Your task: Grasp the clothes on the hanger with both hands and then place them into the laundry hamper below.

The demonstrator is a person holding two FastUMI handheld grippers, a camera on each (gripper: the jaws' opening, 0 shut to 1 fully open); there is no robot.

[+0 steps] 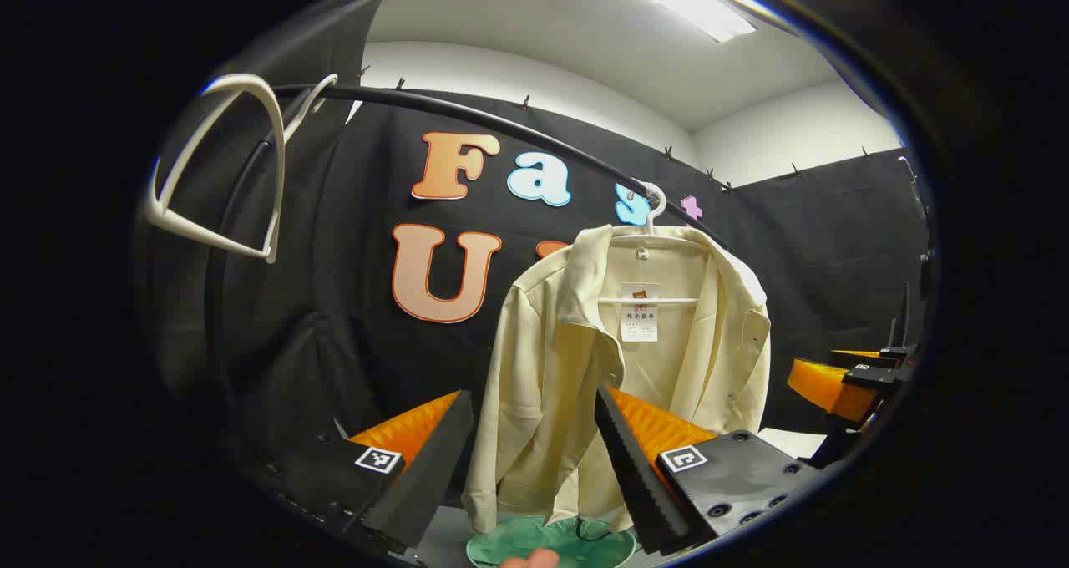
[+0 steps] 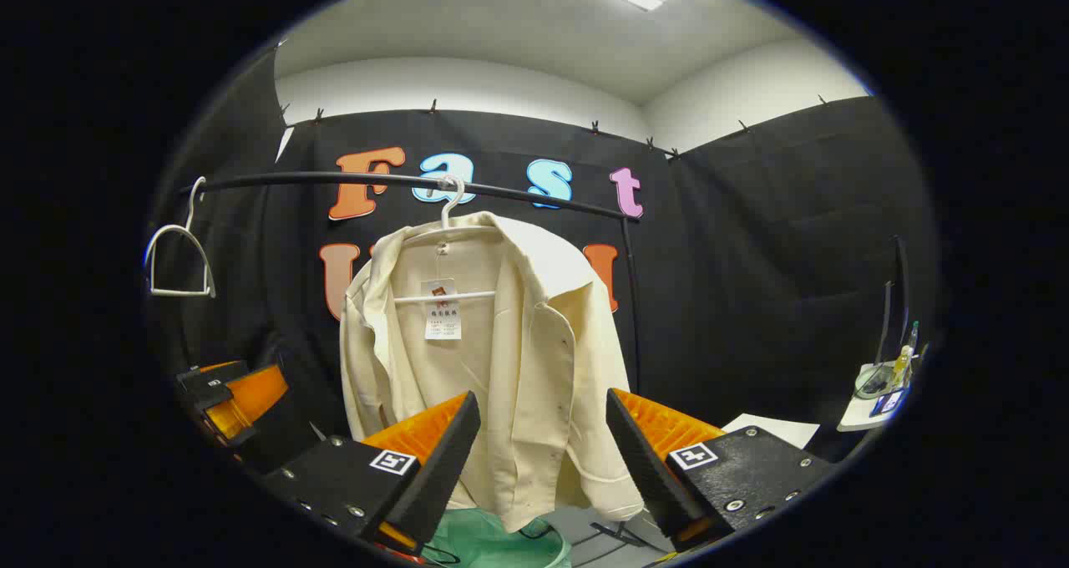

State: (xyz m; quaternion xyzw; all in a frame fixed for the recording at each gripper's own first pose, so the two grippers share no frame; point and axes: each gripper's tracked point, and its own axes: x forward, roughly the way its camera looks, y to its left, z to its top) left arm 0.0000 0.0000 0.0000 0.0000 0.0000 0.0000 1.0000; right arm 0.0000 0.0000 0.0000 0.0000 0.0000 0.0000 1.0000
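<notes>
Cream long-sleeved shirt hangs on a white plastic hanger from the black rail, green mesh hamper at six o'clock beneath. Left gripper and right gripper spread, released, short of the cloth.

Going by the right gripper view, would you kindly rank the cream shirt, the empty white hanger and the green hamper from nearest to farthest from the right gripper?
1. Green hamper: just below and between the open jaws of the right gripper.
2. Cream shirt: straight ahead, hanging on the rail.
3. Empty white hanger: far left on the rail.
</notes>
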